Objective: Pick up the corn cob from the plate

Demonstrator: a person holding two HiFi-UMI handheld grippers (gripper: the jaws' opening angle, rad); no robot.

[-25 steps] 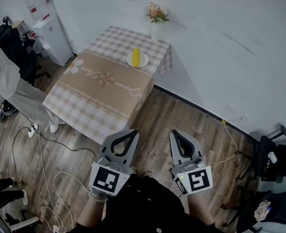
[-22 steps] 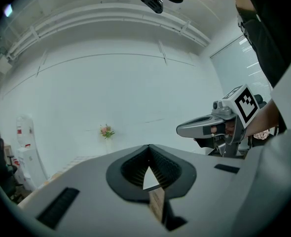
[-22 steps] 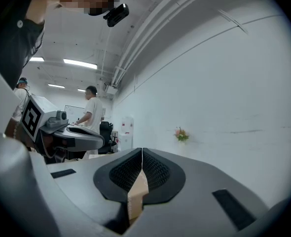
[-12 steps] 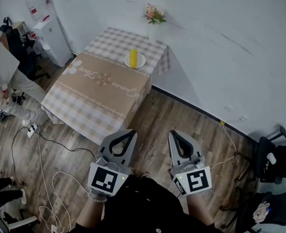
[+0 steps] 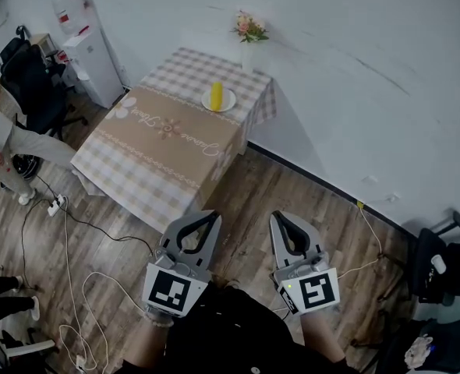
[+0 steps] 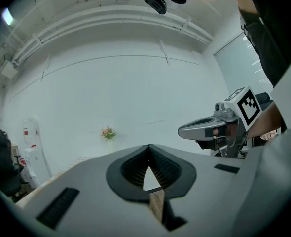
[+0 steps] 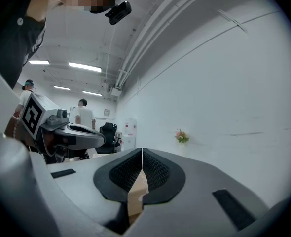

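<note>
The corn cob [image 5: 216,95] is seen standing upright on a white plate [image 5: 228,104]. The plate is set on the far part of a worktop [image 5: 160,142] that is covered with a checked and beige cloth. The worktop is placed close to a white wall [image 5: 355,68], and a small bunch of flowers [image 5: 249,28] is seen at its far edge, just beyond the plate.

Both grippers are held low in the head view, side by side over the wooden floor [image 5: 253,193]. They are near the worktop's near corner and well apart from the plate.

The left gripper [image 5: 211,217] is shown with its fingers [image 6: 86,191] brought fully together at the tips, and nothing is held between them. The right gripper [image 5: 280,217] is likewise closed: its fingers [image 7: 209,181] are seen meeting at the tips, and nothing is gripped. In each gripper view the other gripper is seen alongside, and the flowers can be made out far ahead against the wall.

A white water dispenser [image 5: 86,41] and a black office chair [image 5: 27,76] are placed to the left of the worktop. A person [image 5: 12,135] is partly seen at the left edge of the head view. Cables [image 5: 74,287] are spread over the floor on the left side.
</note>
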